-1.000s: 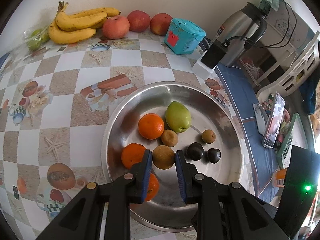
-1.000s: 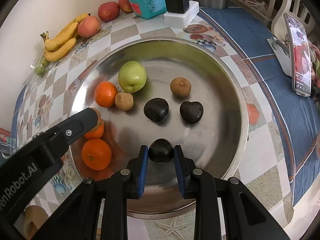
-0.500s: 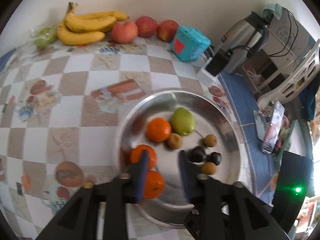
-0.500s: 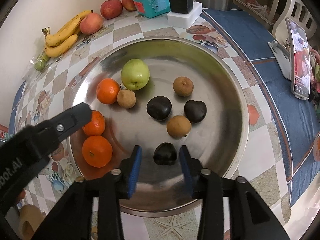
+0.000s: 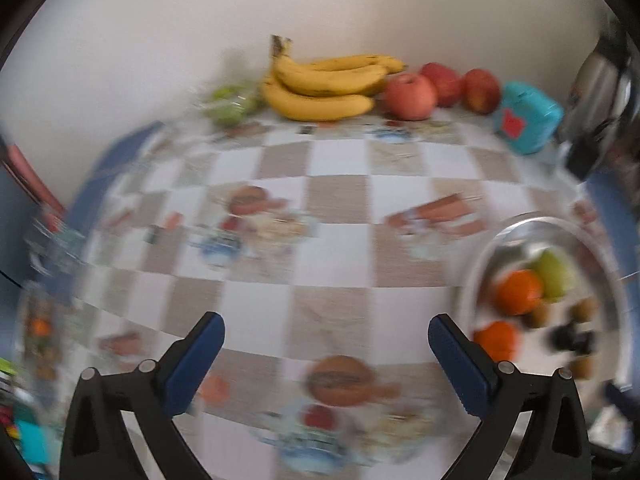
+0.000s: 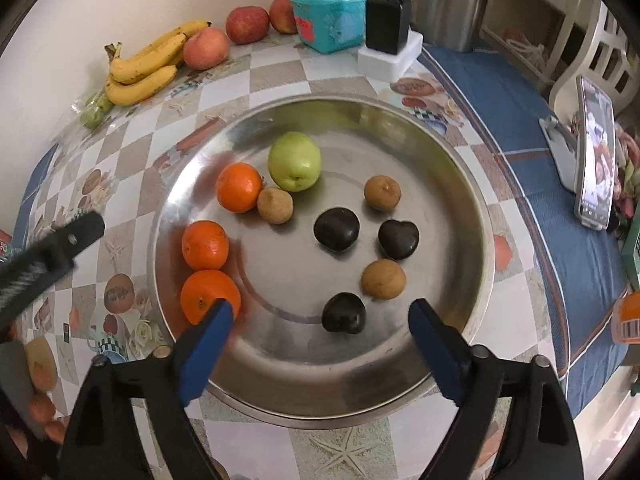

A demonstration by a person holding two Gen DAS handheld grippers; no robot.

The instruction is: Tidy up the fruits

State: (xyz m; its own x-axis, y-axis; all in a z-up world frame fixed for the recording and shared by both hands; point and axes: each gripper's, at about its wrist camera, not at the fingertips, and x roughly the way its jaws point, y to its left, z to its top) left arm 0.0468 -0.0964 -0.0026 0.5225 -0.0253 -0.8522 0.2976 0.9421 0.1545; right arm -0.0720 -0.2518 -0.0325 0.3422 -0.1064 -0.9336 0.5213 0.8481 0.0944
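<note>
**Both grippers empty, fruit grouped on the tray**

My right gripper (image 6: 320, 320) hangs over the metal tray (image 6: 452, 144), jaws opening wide, the nearest dark fruit (image 6: 344, 313) lying free between them, untouched. It sits by two other dark ones, so I judge like goes with like. My left gripper (image 5: 326, 334) opens wide over bare tablecloth (image 5: 336, 200), holding nothing, aimed toward the bananas (image 5: 324, 84) and apples (image 5: 410, 96) by the wall.

Home kitchen: patterned tablecloth (image 6: 280, 76), kettle (image 6: 448, 4).
</note>
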